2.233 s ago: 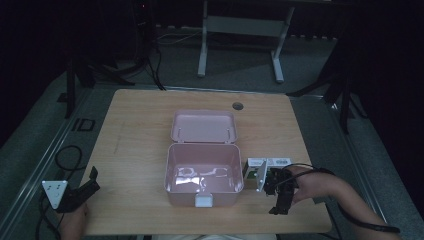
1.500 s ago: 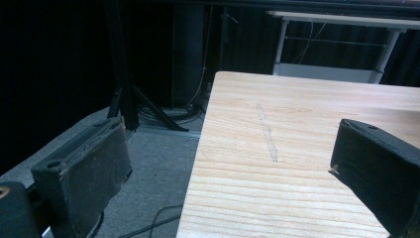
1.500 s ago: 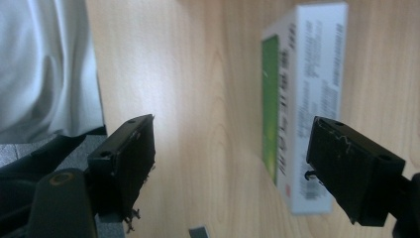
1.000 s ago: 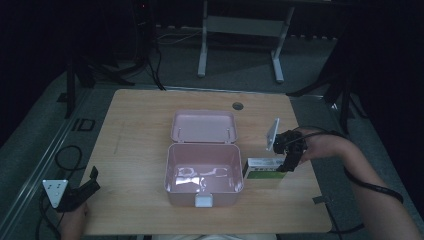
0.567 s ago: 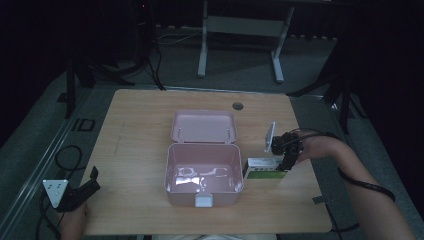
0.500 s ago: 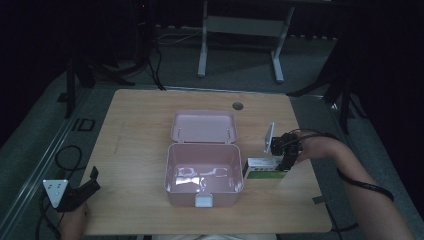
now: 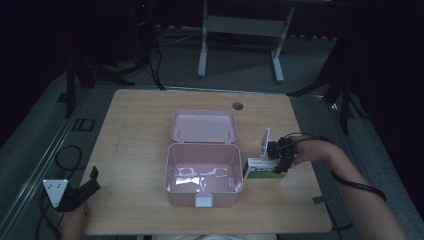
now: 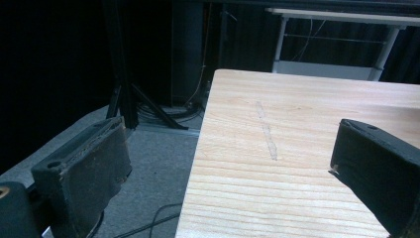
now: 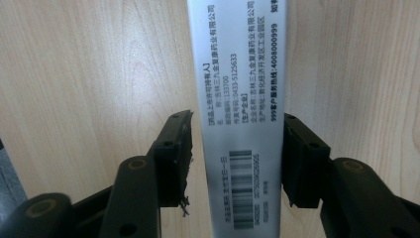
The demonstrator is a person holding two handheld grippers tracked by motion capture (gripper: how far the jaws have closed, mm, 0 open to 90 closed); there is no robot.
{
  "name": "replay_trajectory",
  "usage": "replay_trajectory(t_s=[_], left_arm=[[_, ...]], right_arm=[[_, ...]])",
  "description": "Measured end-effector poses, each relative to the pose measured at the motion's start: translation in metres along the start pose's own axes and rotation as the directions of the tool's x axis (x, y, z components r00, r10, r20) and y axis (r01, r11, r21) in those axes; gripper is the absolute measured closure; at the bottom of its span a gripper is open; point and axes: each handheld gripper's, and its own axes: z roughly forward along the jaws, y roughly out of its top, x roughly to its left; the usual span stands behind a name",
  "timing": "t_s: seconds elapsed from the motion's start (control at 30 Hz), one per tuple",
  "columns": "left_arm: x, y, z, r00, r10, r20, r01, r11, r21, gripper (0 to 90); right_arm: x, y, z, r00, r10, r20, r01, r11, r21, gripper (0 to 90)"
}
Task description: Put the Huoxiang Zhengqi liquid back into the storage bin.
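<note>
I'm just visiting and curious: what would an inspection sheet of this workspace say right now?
Surface: wooden table, otherwise bare.
Job's things: open pink box, lid back; white-green carton at its right side.
Clutter: nothing seen.
Tools: left tool open, empty, at table corner; right tool astride carton, jaws just been closing, gap at one pad.
Cables: black cable loops on floor.
Surroundings: dark room, white desk frame behind.

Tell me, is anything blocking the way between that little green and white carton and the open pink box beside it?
Nothing visible does. The carton lies on the table right beside the pink box, whose lid is folded back. The right gripper straddles the carton, its jaws just closing; a small gap shows at one side.
</note>
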Motion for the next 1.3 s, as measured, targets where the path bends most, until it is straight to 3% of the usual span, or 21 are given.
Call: replay_trajectory(t_s=[0.4,0.77,1.1,1.3], left_arm=[[0.0,0.0,0.0,1.0,-0.002,-0.001,0.002,1.0,0.001,2.1],[0.0,0.0,0.0,1.0,-0.003,-0.001,0.003,1.0,0.001,2.1],[0.001,0.0,0.0,1.0,-0.004,-0.003,0.004,1.0,0.003,2.1],[0.001,0.0,0.0,1.0,-0.007,-0.004,0.007,1.0,0.002,2.1]], right_arm=[[-0.001,0.002,0.008,0.9999,-0.015,-0.002,0.015,1.0,0.003,60.1],[0.001,0.002,0.007,0.9995,-0.031,-0.01,0.031,1.0,0.003,61.5],[0.004,-0.001,-0.011,0.9996,-0.029,-0.003,0.029,0.999,-0.031,61.7],[0.007,-0.002,-0.023,0.9997,-0.021,-0.009,0.021,1.0,-0.02,61.7]])
